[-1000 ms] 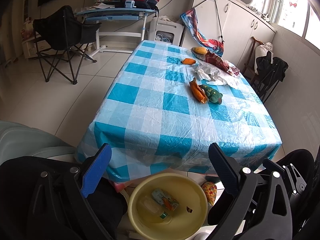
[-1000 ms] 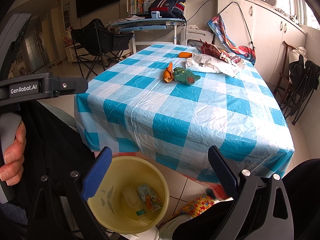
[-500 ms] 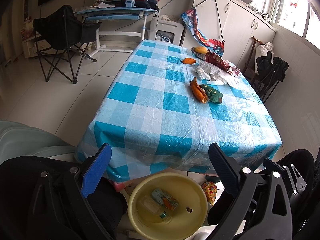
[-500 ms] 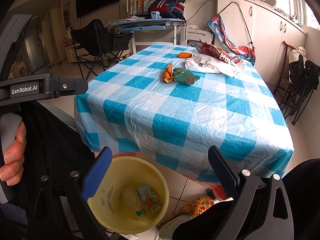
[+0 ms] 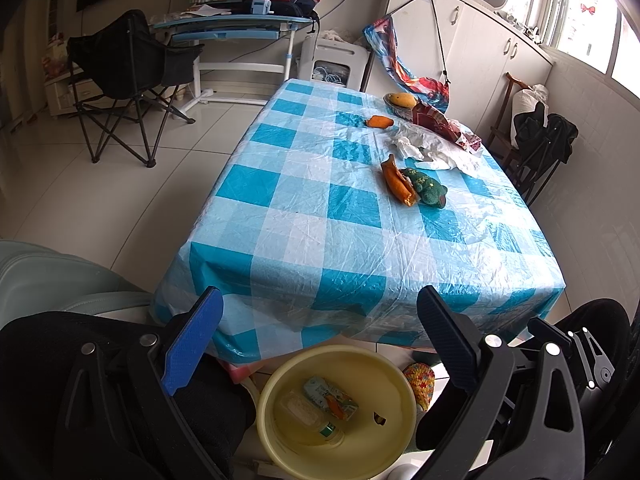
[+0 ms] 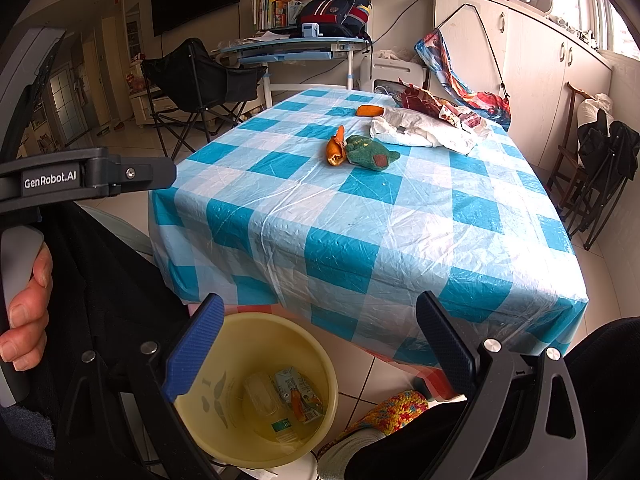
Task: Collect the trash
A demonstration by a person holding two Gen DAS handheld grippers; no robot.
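Right wrist: left hand (image 6: 24, 312) gripping handle.

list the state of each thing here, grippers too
left hand-held gripper: open, empty
right hand-held gripper: open, empty
yellow bin: on the floor, carton and bottle inside
orange peel: on the table, touching green cloth
green cloth: crumpled
white bag: crumpled on the table

- Below my tongs, the bucket (image 5: 404, 436) sits on the floor at the table's (image 5: 320, 240) near edge, with a carton (image 5: 328, 396) and bottle (image 5: 308, 420) inside.
- On the table's far right I see a peel (image 5: 396, 184) touching a cloth (image 5: 426, 186); a bag (image 5: 432, 144) lies behind them.
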